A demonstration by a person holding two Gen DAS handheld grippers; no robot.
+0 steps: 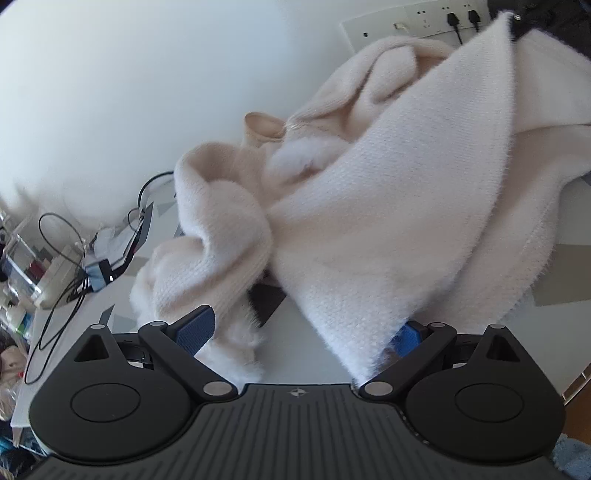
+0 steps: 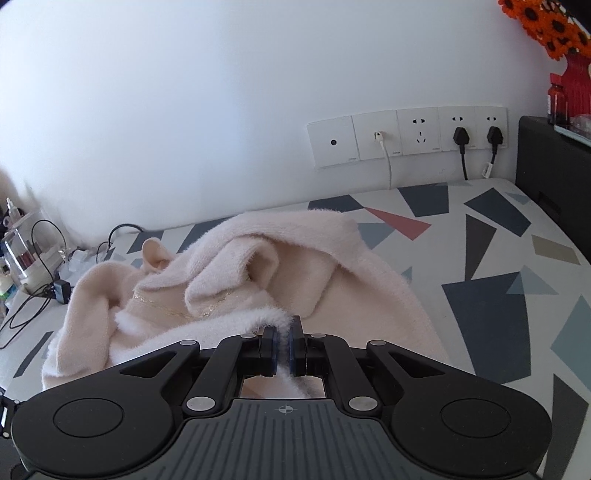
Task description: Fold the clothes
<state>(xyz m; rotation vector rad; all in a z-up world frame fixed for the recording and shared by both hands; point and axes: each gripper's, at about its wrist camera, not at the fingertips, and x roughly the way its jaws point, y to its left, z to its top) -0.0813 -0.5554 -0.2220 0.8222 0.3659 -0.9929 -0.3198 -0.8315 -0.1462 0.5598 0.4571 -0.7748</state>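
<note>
Left wrist view: left gripper (image 1: 299, 332) sat at bottom centre with its jaws spread wide, blue pads far apart, nothing pinched. A fluffy cream knit garment (image 1: 388, 206) filled the centre and right of that frame; a raised flap of it ran from the top right corner down to the bottom centre and draped over the right-hand blue pad (image 1: 406, 338), while a bunched roll of the same knit lay just beside the left-hand pad (image 1: 195, 328). Could not tell whether the cloth actually rested on either pad. A dark flat object (image 1: 264, 301) peeked out from under the knit, too hidden to identify. Cables and a small black adapter (image 1: 98, 275) lay at left on the table. Right wrist view: right gripper (image 2: 282, 349) at bottom centre, jaws pressed together and pinching a furry white edge of the garment (image 2: 258, 273), which passed between the pads. Rest of the garment was heaped in the lower left and centre of that frame on a white table (image 2: 480, 236) printed with grey, dark blue and red geometric shapes. A row of wall sockets (image 2: 406, 134) sat at right of centre with two black plugs and one white cable in them. Orange flowers in a red vase (image 2: 554, 33) stood at the top right, above a dark cabinet (image 2: 546, 162).
</note>
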